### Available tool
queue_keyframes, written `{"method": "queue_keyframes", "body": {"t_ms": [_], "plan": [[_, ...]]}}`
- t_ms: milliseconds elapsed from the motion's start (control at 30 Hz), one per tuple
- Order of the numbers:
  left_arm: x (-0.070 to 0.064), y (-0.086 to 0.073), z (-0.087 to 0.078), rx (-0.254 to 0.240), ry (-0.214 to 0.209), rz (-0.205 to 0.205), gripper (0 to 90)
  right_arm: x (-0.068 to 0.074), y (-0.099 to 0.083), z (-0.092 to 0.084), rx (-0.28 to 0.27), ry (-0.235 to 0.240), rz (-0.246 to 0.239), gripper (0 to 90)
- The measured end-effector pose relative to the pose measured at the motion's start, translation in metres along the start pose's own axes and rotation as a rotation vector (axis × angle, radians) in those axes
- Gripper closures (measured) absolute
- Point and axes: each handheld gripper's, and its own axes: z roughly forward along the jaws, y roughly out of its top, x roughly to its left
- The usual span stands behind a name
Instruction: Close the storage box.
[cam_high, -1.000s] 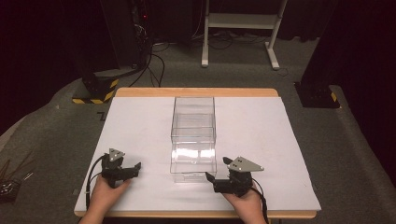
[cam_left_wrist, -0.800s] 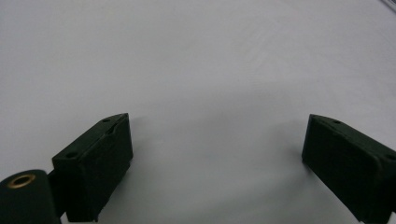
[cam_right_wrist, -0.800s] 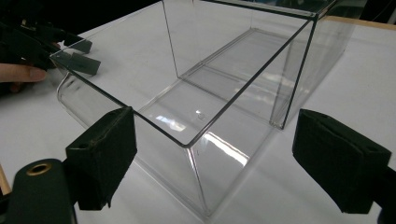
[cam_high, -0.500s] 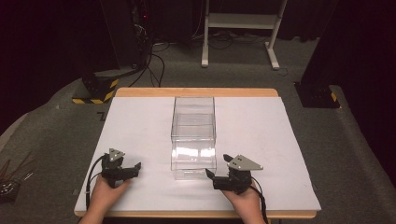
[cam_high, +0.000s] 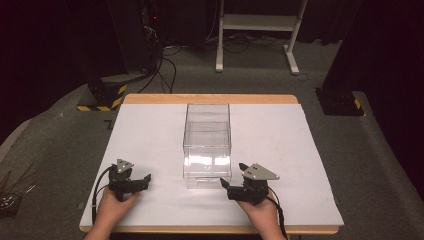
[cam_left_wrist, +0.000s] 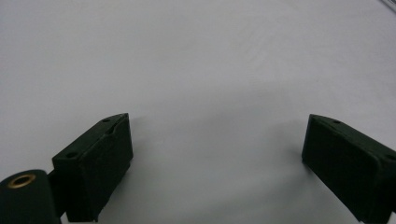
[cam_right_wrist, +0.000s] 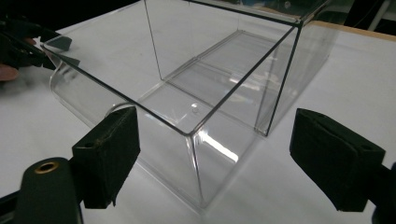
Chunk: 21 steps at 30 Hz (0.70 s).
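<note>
1. Clear plastic box (cam_high: 207, 145) stood open-topped at the middle of the white table (cam_high: 150, 130), its long axis running away from the person toward the far wooden edge, its near end between the two hand-held tools.

2. The right gripper (cam_high: 231, 184) lay just beside the box's near right corner, jaws pointed toward it; in the right gripper view the box (cam_right_wrist: 210, 93) sat directly ahead, its near corner standing between the two black jaws, though contact could not be confirmed.

3. The left gripper (cam_high: 146, 178) rested well apart from the box on the near left of the table, the box lying off to its right; the right hand was judged the nearer of the two and the likelier to reach it first.

4. The right gripper's jaws (cam_right_wrist: 233, 158) were spread wide and held nothing, with the box's corner and rim framed in the gap.

5. The left gripper's jaws (cam_left_wrist: 215, 154) were likewise released and wide apart, gripping nothing, with bare white tabletop (cam_left_wrist: 196, 60) between and beyond them.

6. Any grasp appeared to turn on the right tool closing over the near wall or corner; the smooth, transparent wall looked apt to slip under a loose pinch.
</note>
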Motion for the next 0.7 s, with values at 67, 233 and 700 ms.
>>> {"method": "queue_keyframes", "body": {"t_ms": [67,233,700], "plan": [[0.000,0.000,0.000,0.000,-0.001,0.000,8.8,0.000,-0.002,0.000,-0.001,-0.001,0.007,16.7],[0.000,0.000,0.000,0.000,-0.001,0.001,8.8,0.000,-0.002,0.001,0.002,-0.006,0.006,16.5],[0.000,0.000,0.000,-0.003,0.000,0.000,8.9,0.005,-0.001,0.013,0.013,-0.016,-0.032,15.0]]}}
